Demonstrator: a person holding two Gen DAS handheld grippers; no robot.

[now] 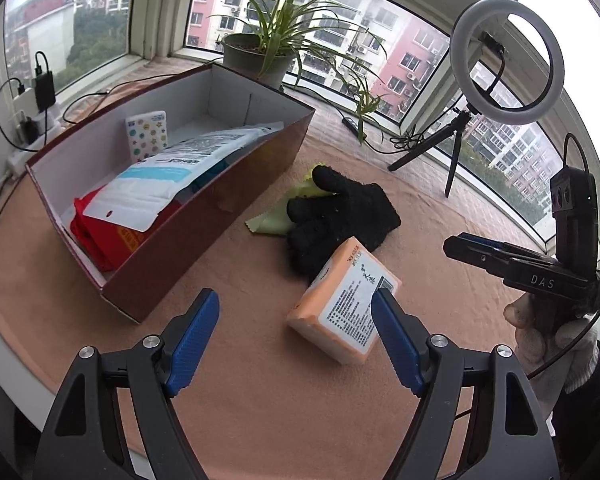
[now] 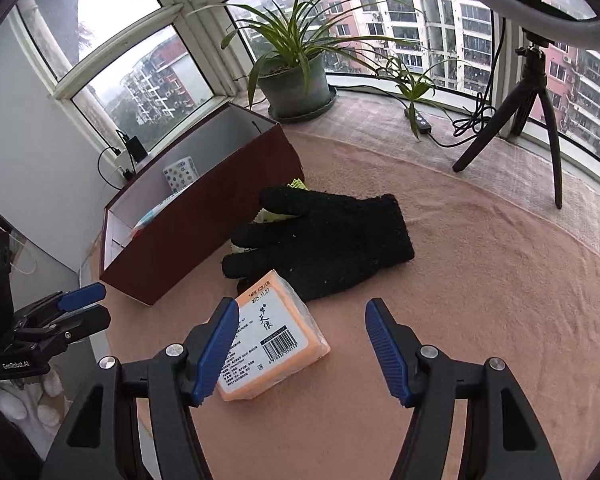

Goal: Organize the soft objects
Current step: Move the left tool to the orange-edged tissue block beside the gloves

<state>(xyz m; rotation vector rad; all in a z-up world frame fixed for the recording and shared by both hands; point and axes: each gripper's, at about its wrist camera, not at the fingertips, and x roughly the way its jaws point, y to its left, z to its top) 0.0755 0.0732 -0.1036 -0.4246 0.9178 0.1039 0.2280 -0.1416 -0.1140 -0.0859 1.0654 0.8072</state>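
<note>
The left hand-held gripper [image 1: 296, 332] hangs over the surface [image 1: 260, 400] with its jaws spread wide and nothing between them; its right blue pad sits in front of the near corner of the orange tissue pack [image 1: 342, 300], though I cannot tell that it touches. The right hand-held gripper [image 2: 300, 344] is likewise released and empty, its jaws standing apart, with its left pad overlapping the pack's left edge from this side and its right pad over bare cloth.

Just beyond the pack, and touching its far end, lies a black knit glove [image 2: 332, 240], which in turn rests on a yellow-green cloth [image 1: 276, 216]. To the left stands the open brown box [image 1: 204, 216], already holding a white-and-blue pouch [image 1: 168, 180], a red packet [image 1: 100, 236] and a small patterned tissue pack [image 1: 147, 134] leaning against the back wall. A potted plant [image 2: 296, 76] and a ring light on a tripod [image 1: 504, 56] stand by the window.

To my eye the job is partway done: three soft things remain outside the box. The pack looks to be the target now. The next move would call for one gripper to centre over it, straddle its narrow sides, close gently so the soft pack does not crush, then lift it clear of the glove.
</note>
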